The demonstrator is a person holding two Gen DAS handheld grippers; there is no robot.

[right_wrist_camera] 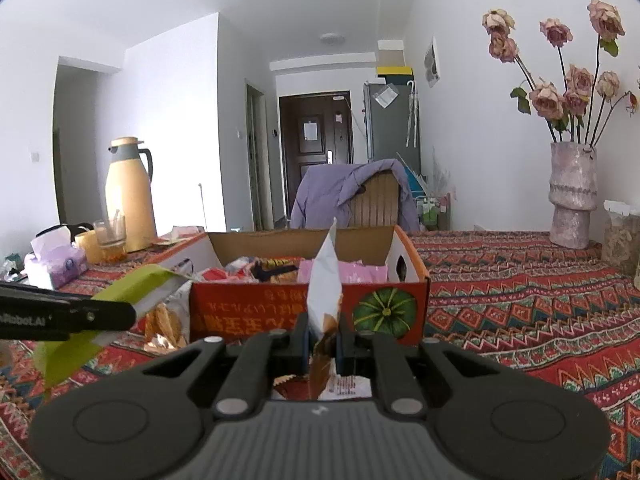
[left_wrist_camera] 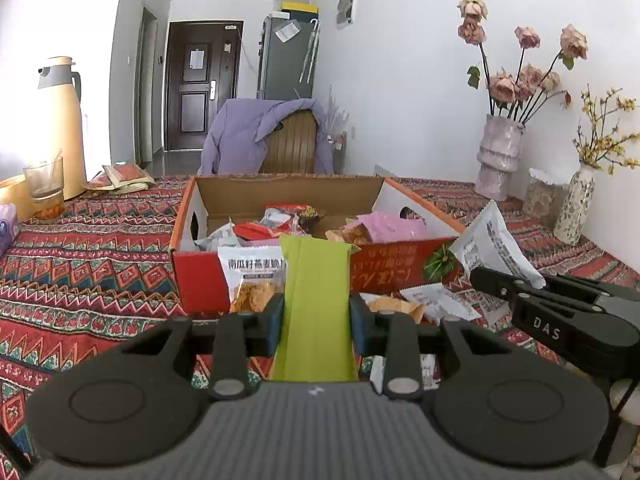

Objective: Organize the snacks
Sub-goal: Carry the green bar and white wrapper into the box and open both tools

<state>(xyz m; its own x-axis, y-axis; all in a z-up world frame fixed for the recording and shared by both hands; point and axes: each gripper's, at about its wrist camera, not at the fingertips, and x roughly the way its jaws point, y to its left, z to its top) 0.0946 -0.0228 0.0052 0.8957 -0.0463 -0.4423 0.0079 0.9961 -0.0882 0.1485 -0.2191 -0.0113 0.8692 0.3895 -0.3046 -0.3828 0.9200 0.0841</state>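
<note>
Left gripper (left_wrist_camera: 316, 312) clamped on green packet (left_wrist_camera: 314, 292), tilted slightly down, in front of cardboard box's (left_wrist_camera: 384, 272) near wall. Right gripper (right_wrist_camera: 323, 336) pinching white snack bag (right_wrist_camera: 325, 280) upright, just beside that wall — bag's lower end hidden between the fingers. Packets inside box overlapping, hard to separate.

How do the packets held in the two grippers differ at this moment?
The left gripper is shut on a plain green packet, seen broad and flat between the jaws. The right gripper is shut on a white packet with printed text and a brown lower part, seen edge-on and standing up to a point. The green packet looks wider in its grip than the white one. Both are held above the patterned tablecloth, just short of the snack box.
</note>
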